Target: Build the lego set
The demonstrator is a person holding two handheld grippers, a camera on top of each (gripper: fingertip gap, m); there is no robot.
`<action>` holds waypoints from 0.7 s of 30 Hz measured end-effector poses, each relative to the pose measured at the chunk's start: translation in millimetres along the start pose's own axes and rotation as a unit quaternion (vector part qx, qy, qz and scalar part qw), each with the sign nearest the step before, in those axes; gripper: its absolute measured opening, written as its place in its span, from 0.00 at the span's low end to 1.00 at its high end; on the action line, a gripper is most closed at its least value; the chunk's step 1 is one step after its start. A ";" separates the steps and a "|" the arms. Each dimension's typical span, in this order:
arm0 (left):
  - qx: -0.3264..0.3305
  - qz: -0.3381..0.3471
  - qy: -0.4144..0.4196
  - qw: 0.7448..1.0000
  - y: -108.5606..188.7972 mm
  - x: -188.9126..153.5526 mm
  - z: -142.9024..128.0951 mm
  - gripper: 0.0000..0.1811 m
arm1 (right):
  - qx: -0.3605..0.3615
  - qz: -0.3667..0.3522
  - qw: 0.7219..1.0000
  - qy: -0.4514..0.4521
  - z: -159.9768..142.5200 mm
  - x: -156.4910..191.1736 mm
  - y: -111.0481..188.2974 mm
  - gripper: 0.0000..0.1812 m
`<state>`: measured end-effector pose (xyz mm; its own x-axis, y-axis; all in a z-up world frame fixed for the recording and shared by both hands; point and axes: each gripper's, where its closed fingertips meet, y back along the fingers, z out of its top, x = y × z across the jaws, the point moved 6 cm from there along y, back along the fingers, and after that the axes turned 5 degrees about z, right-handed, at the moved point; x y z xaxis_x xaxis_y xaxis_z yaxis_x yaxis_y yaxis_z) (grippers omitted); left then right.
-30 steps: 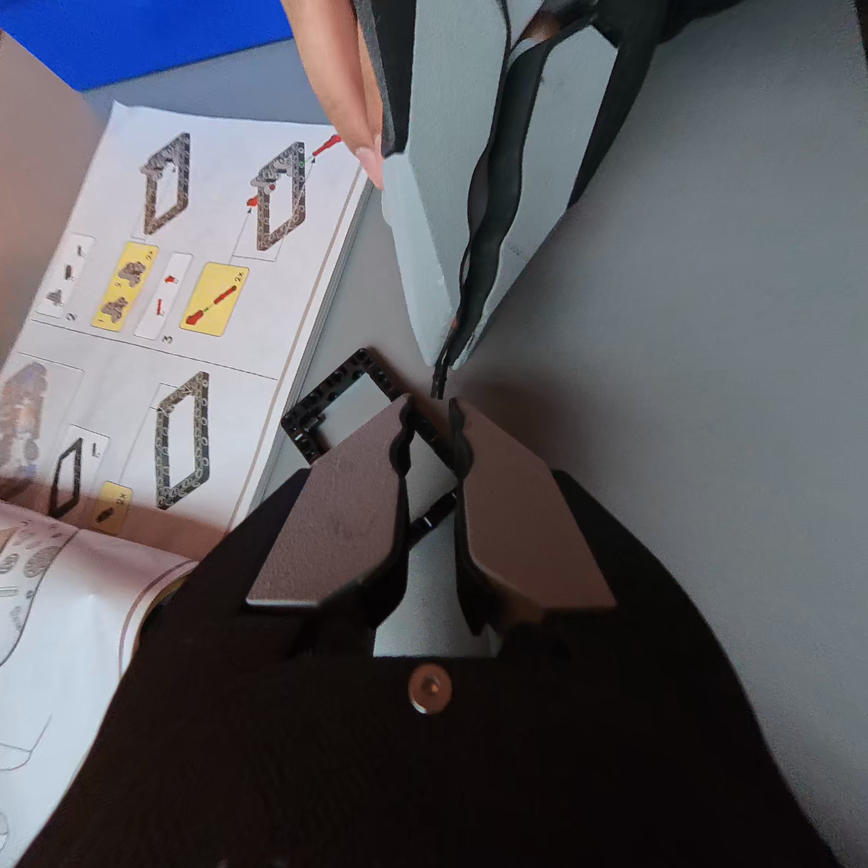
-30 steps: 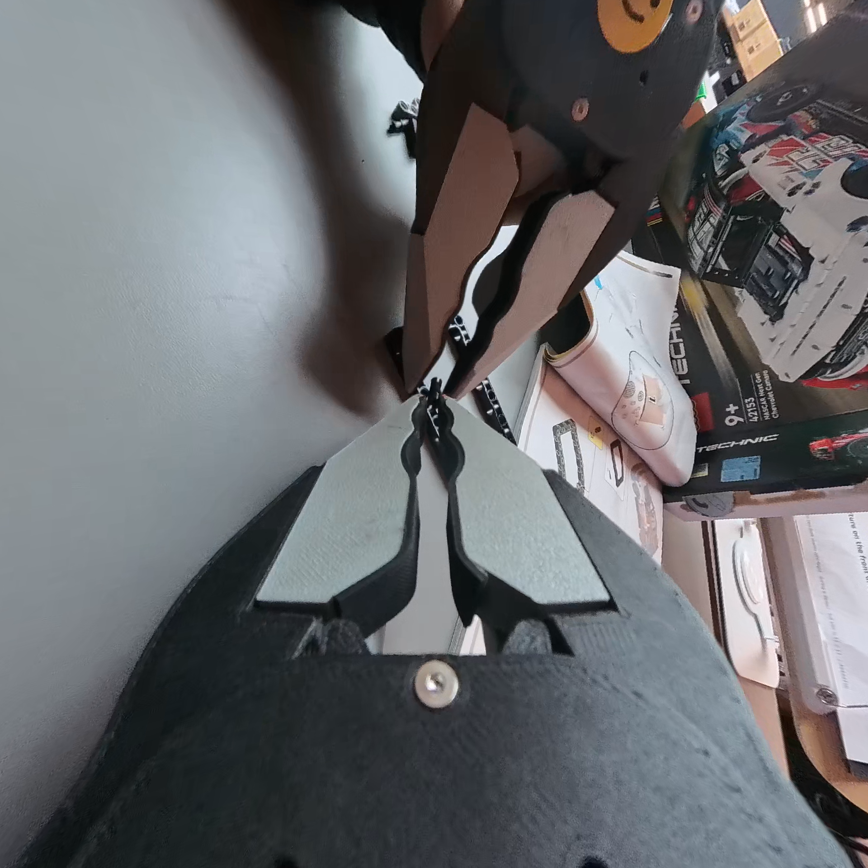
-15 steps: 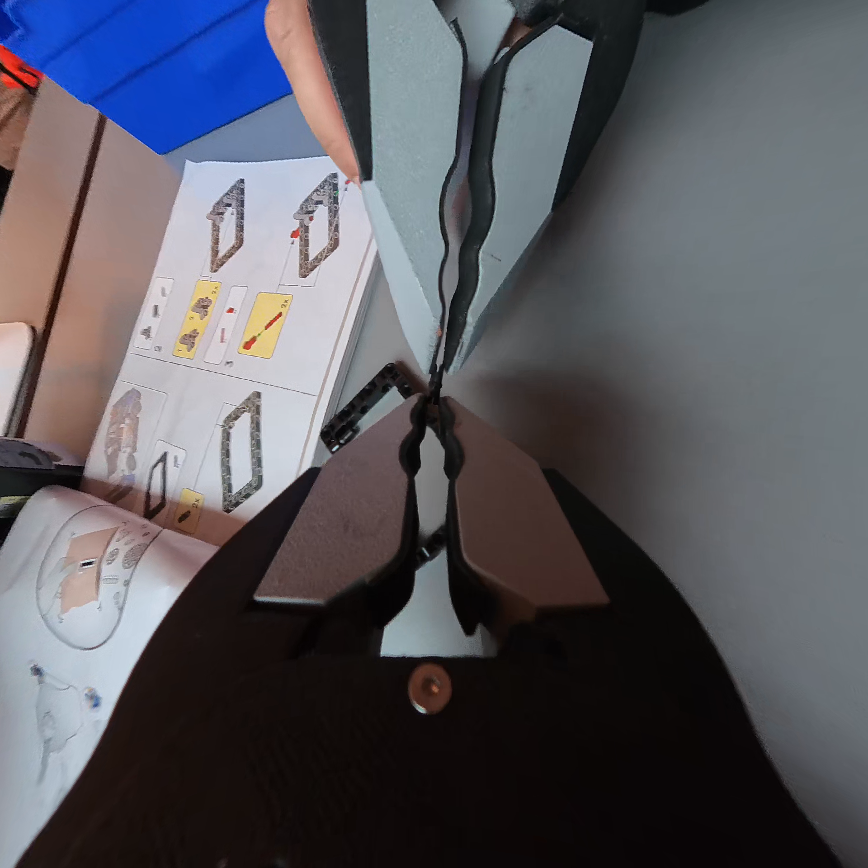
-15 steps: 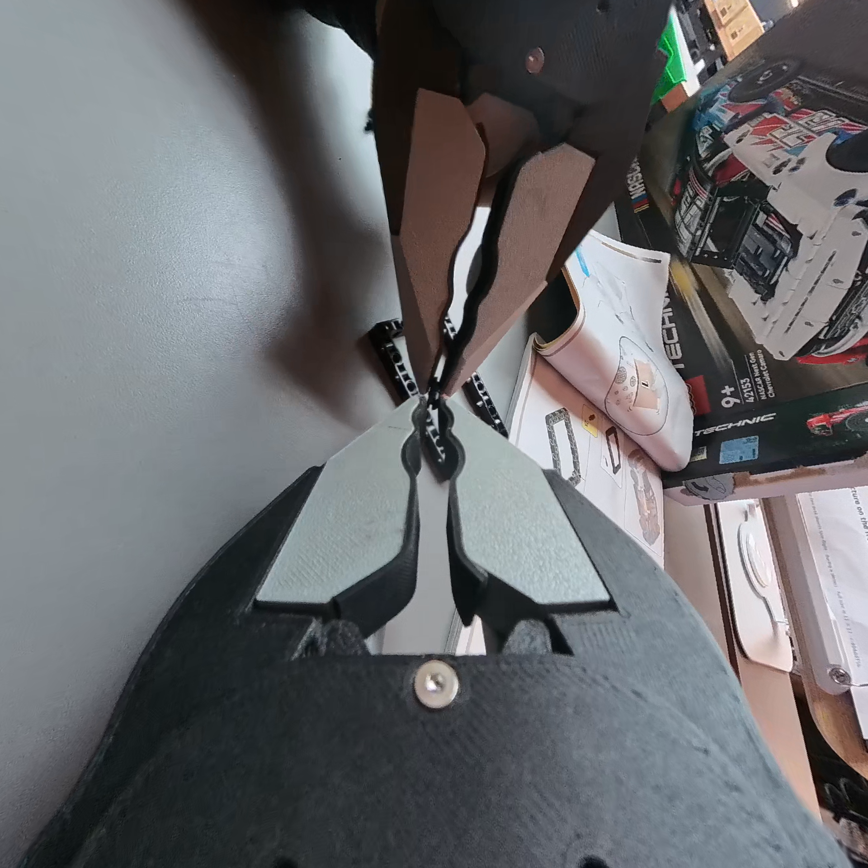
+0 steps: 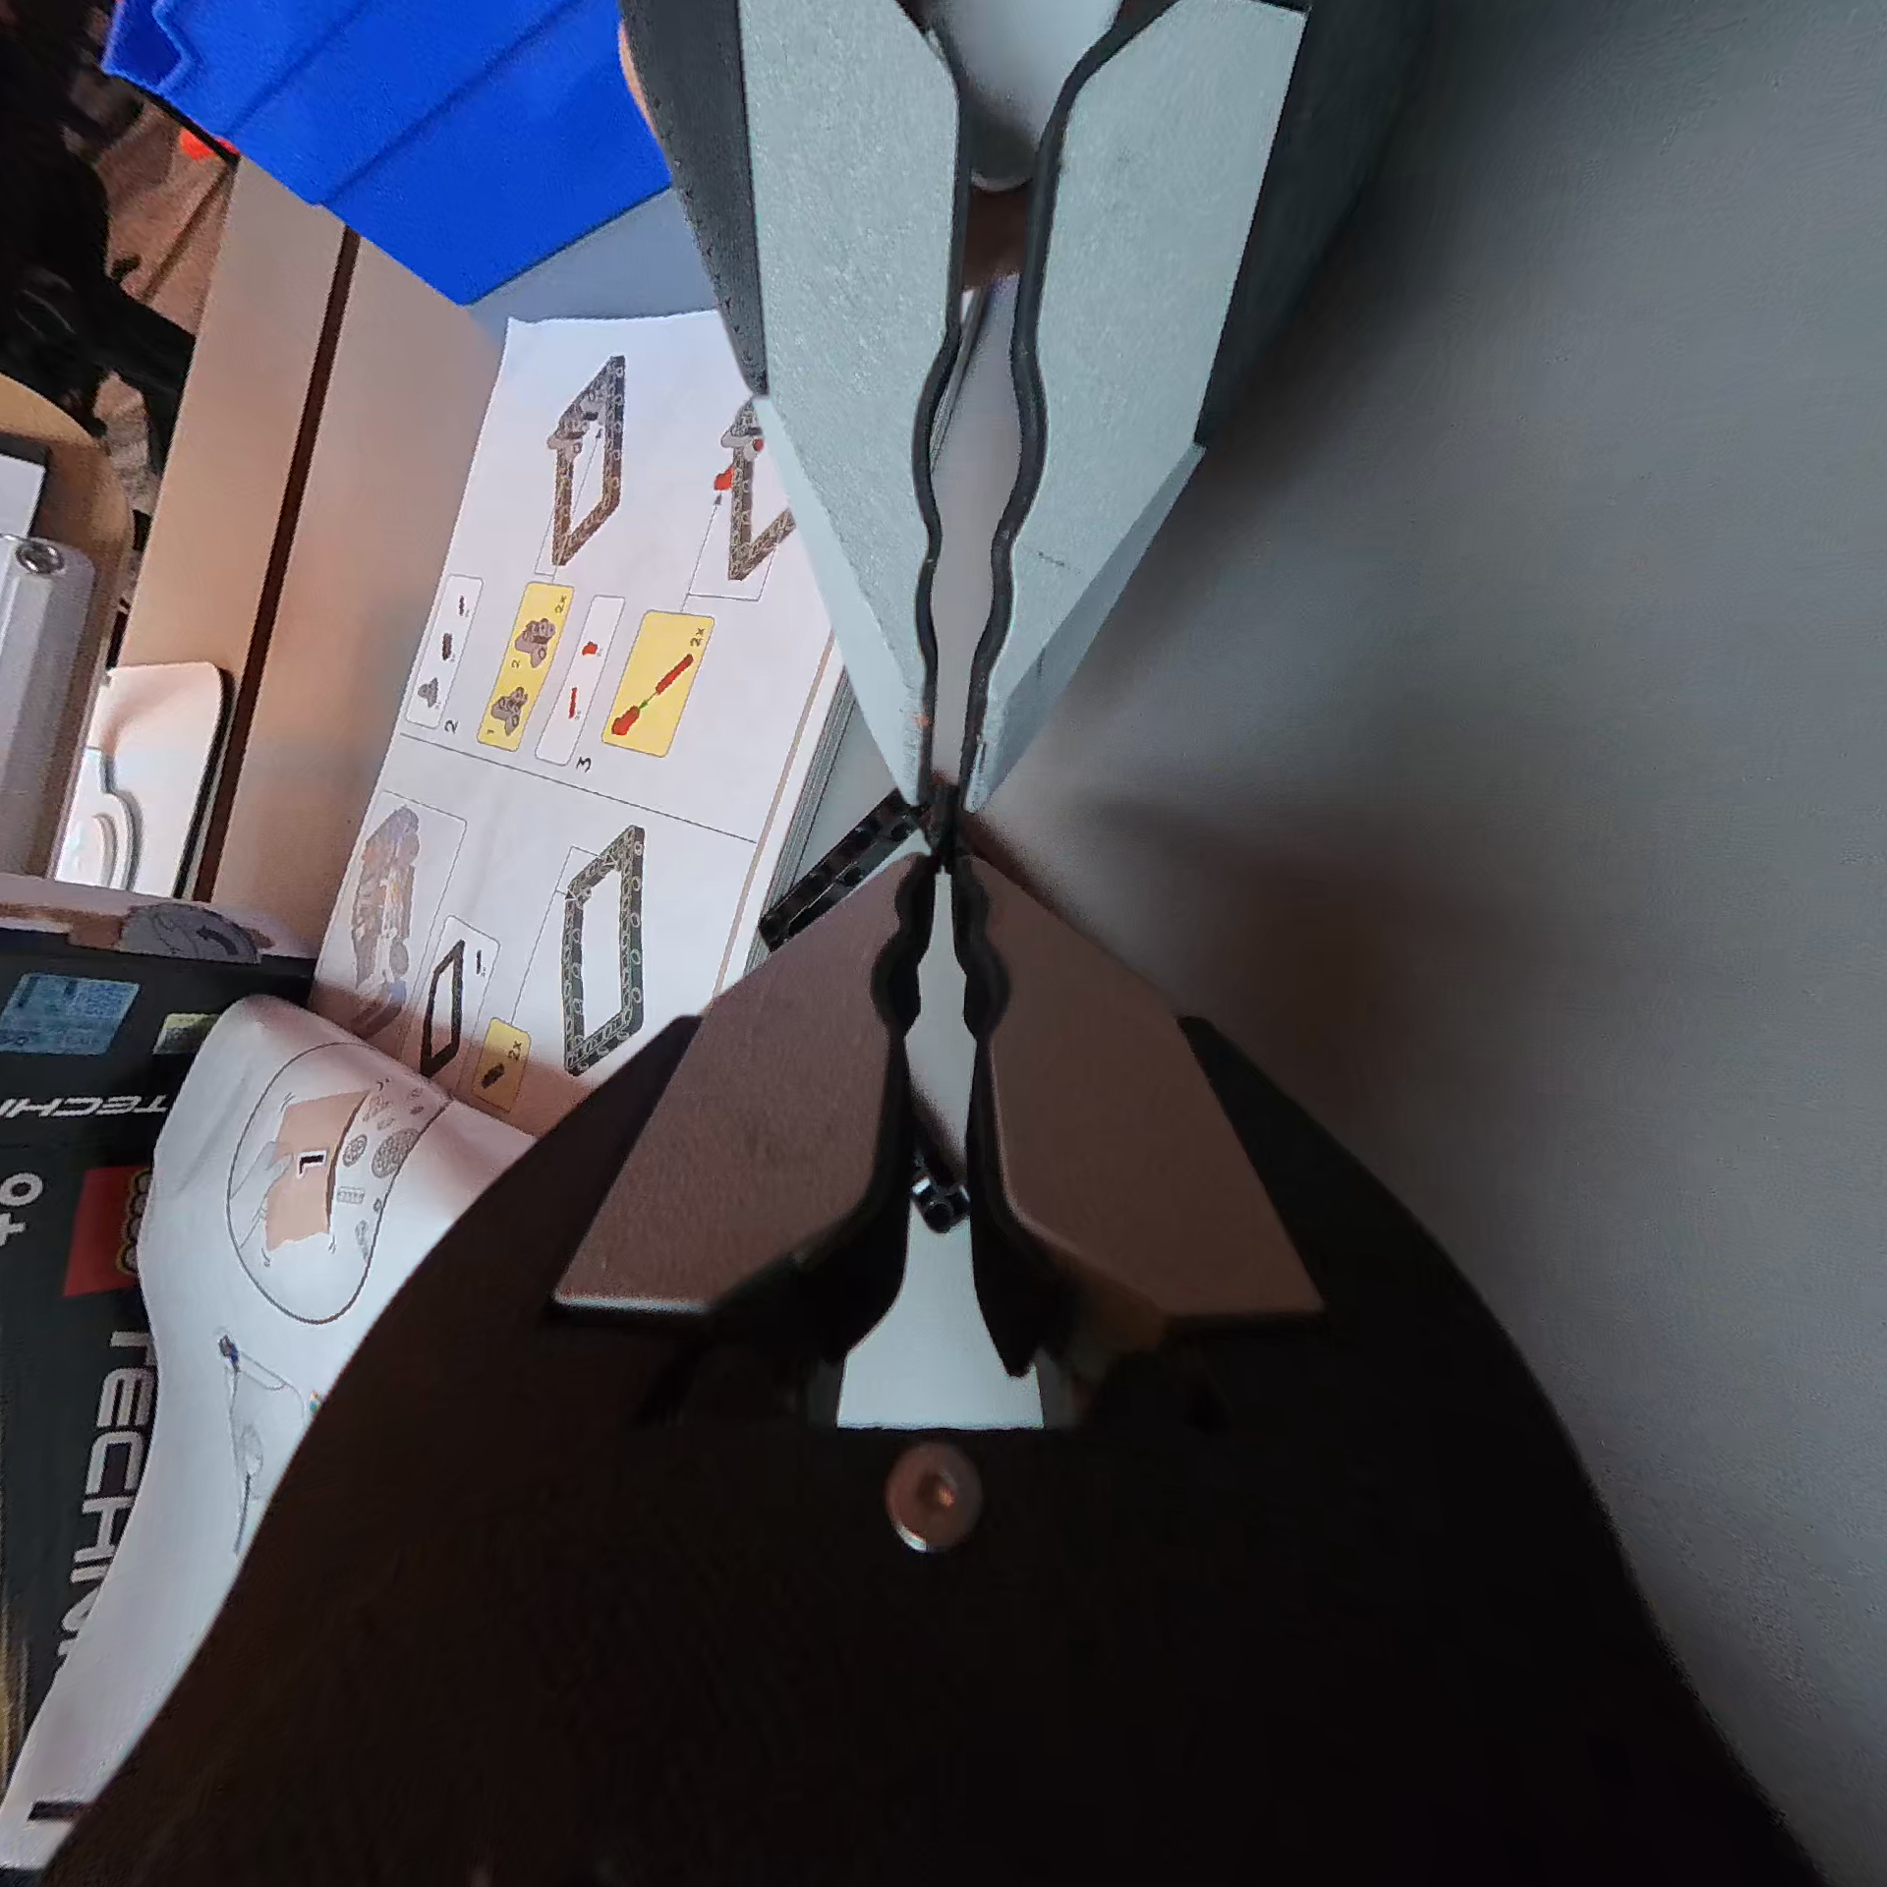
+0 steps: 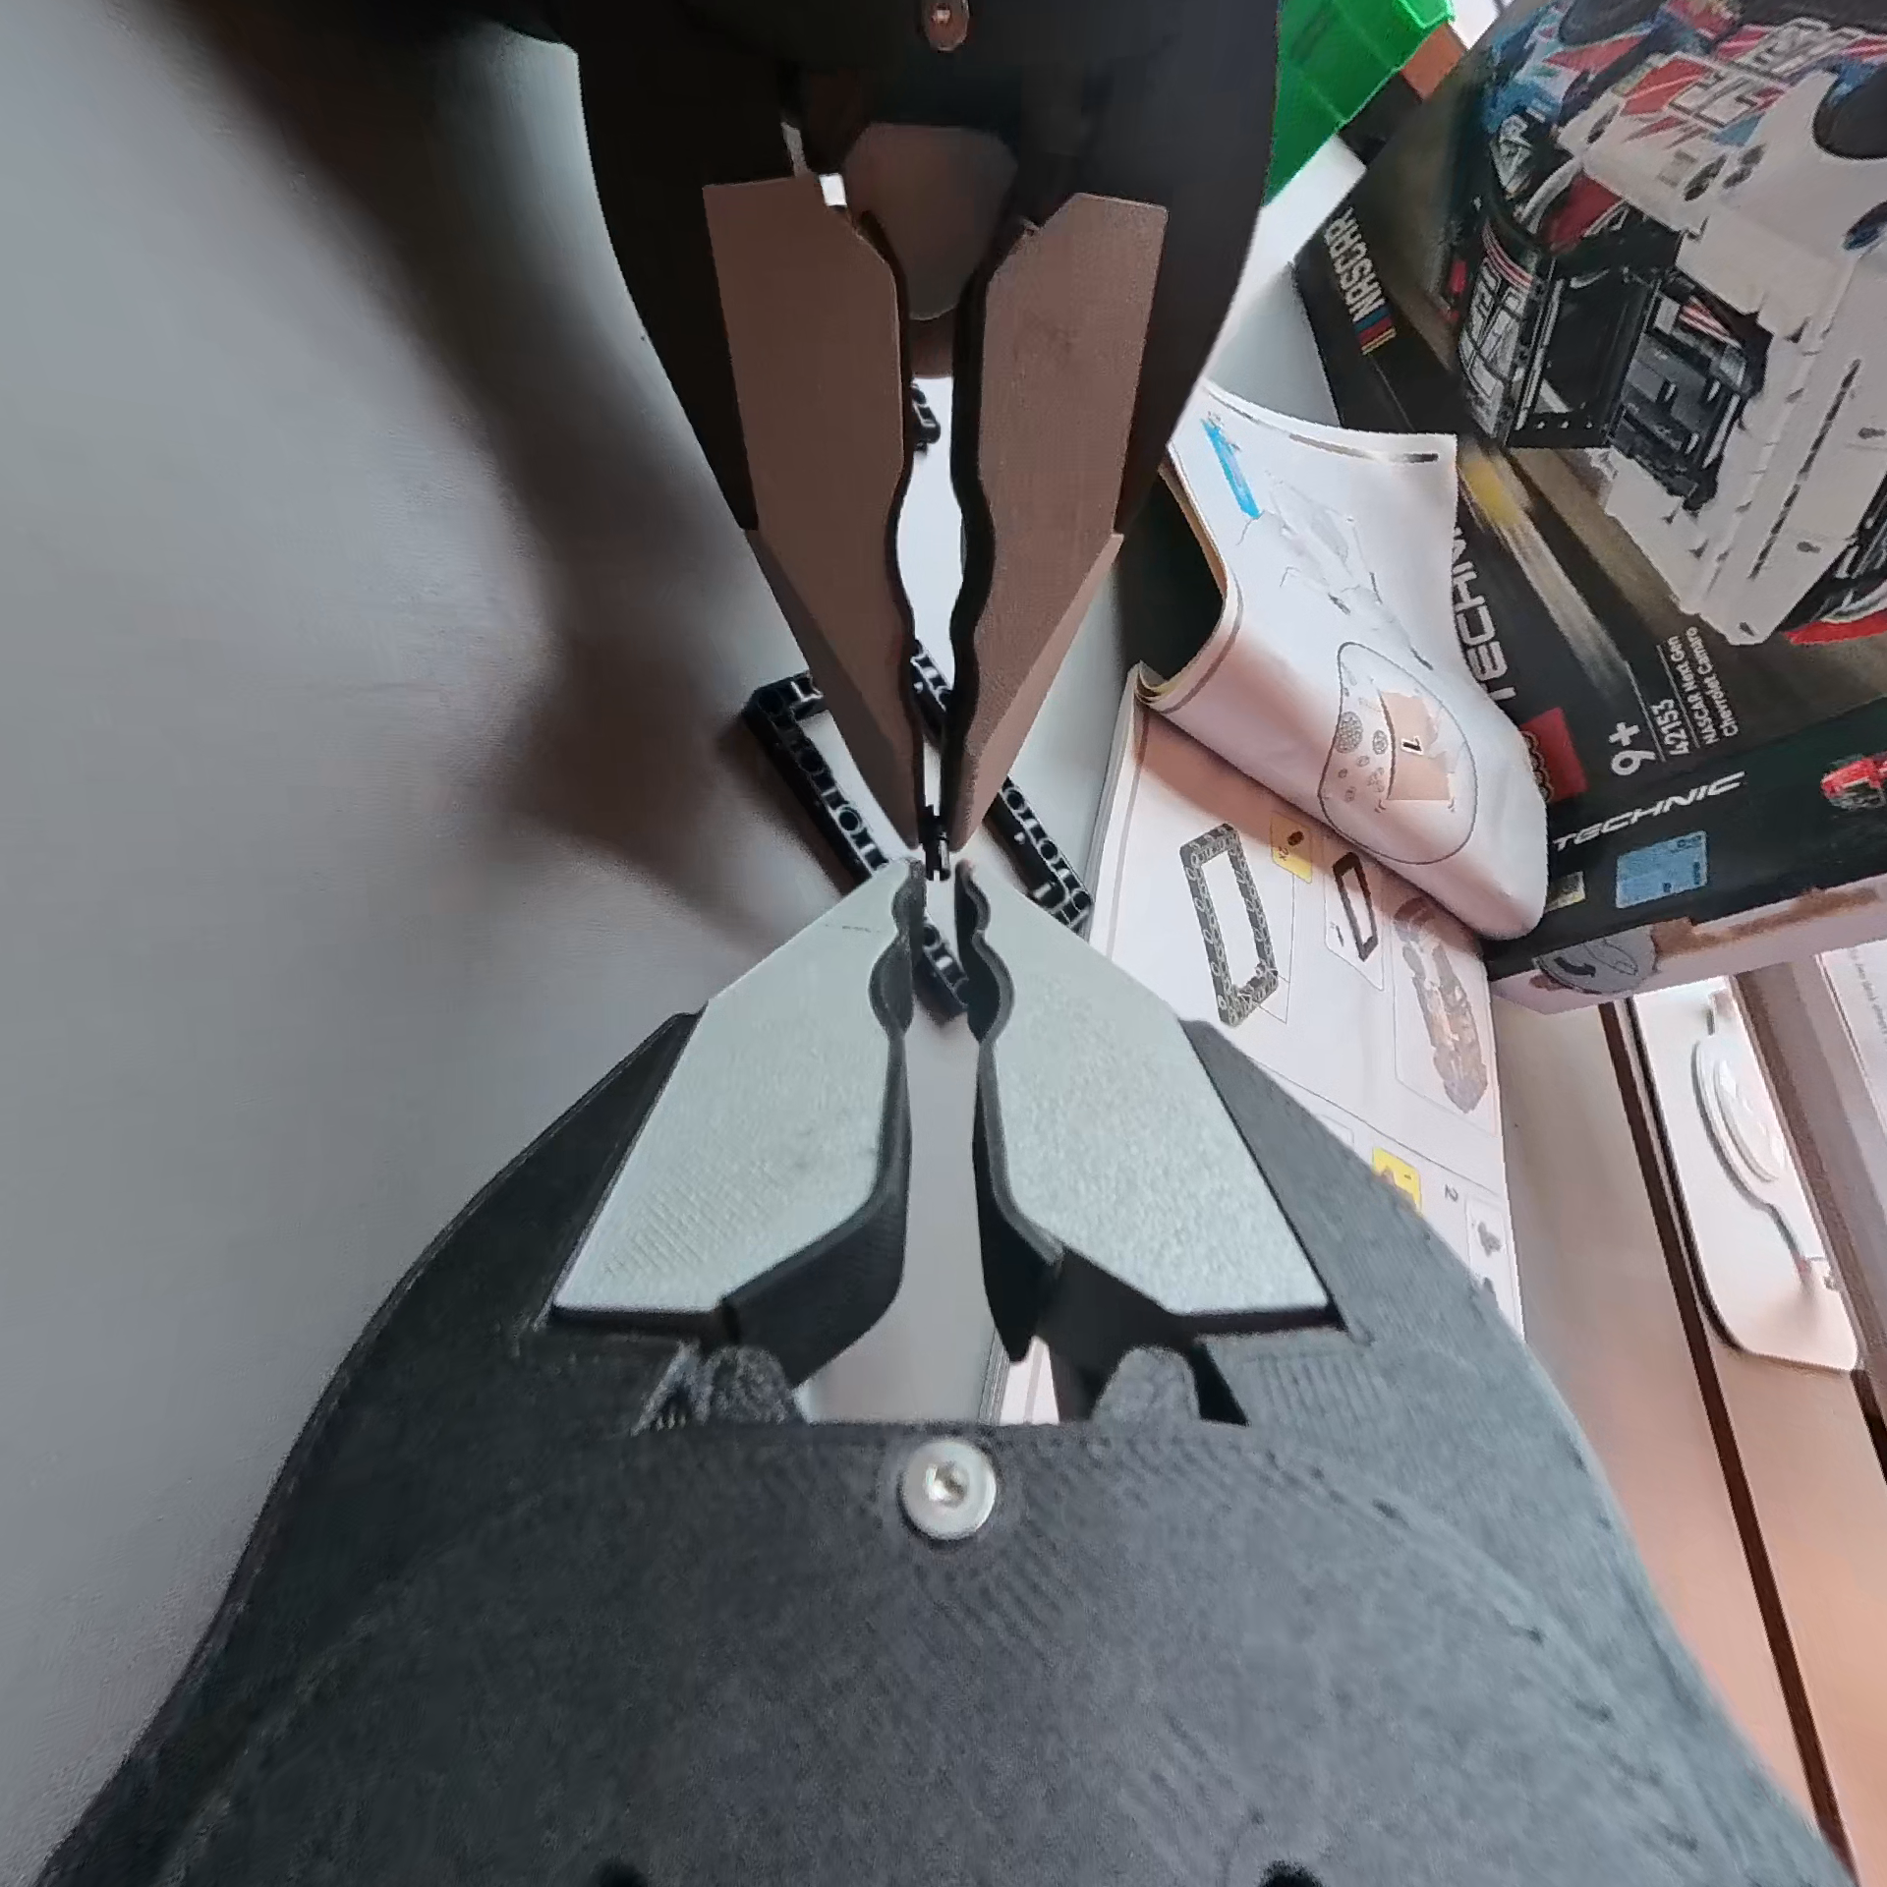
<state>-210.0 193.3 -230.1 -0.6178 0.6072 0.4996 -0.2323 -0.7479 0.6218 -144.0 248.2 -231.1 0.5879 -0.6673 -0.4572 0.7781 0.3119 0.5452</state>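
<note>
A small black pin (image 6: pixel 933 850) sits between the tips of both grippers, which meet nose to nose just above the grey table (image 5: pixel 1532 919). My left gripper (image 5: pixel 940 868), with brown fingers, is closed on one end of the pin; it also shows in the right wrist view (image 6: pixel 933 832). My right gripper (image 6: pixel 936 876), with grey fingers, pinches the other end; it also shows in the left wrist view (image 5: pixel 947 794). A black rectangular frame (image 6: pixel 817 761) lies flat on the table right under the tips, mostly hidden in the left wrist view (image 5: pixel 842 868).
The open instruction booklet (image 5: pixel 572 766) lies beside the frame, with a curled page (image 6: pixel 1358 654) over it. The set's box (image 6: pixel 1634 408) stands behind the booklet. A blue bin (image 5: pixel 408 133) and a green bin (image 6: pixel 1327 92) are farther off. The grippers are tip to tip, or close to it.
My left gripper's fingers narrowed from clearly apart to closed on the pin. Both grippers swung into line, tip to tip. The right gripper kept its hold on the pin.
</note>
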 end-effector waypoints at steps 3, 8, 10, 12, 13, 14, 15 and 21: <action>0.006 0.002 0.007 1.000 -0.4 0.9 -0.1 0.01 | 0.009 -0.007 1.000 -0.003 0.0 -1.5 -0.5 0.02; 0.021 0.006 0.003 1.000 -3.1 -0.3 -1.5 0.01 | 0.036 -0.011 0.999 0.012 -2.8 0.4 -4.5 0.01; 0.033 0.009 0.003 0.999 -3.9 -0.8 -1.7 0.01 | 0.044 -0.012 0.999 0.011 -3.4 0.6 -6.2 0.01; 0.035 0.004 0.011 0.999 -4.1 -1.6 -0.7 0.01 | 0.050 -0.012 0.999 0.014 -3.6 1.5 -8.2 0.01; 0.035 0.002 0.015 0.999 -4.1 -1.5 -0.3 0.01 | 0.054 -0.013 0.998 0.015 -3.6 1.9 -9.3 0.01; 0.038 0.001 0.018 0.999 -4.4 -1.3 -0.6 0.01 | 0.059 -0.014 0.998 0.018 -3.4 2.3 -10.4 0.02; 0.038 -0.001 0.019 0.999 -4.9 -1.7 -0.8 0.01 | 0.062 -0.014 0.998 0.020 -3.0 2.6 -11.4 0.02; 0.046 -0.003 0.024 0.999 -7.1 -2.2 -2.5 0.01 | 0.071 -0.009 0.997 0.007 -5.7 1.9 -14.0 0.01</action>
<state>-208.8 196.7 -237.1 -0.6529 0.5963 0.4671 -0.1672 -0.7148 0.6790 -152.5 246.4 -243.6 0.5772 -0.6627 -0.4770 0.7505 0.2003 0.6298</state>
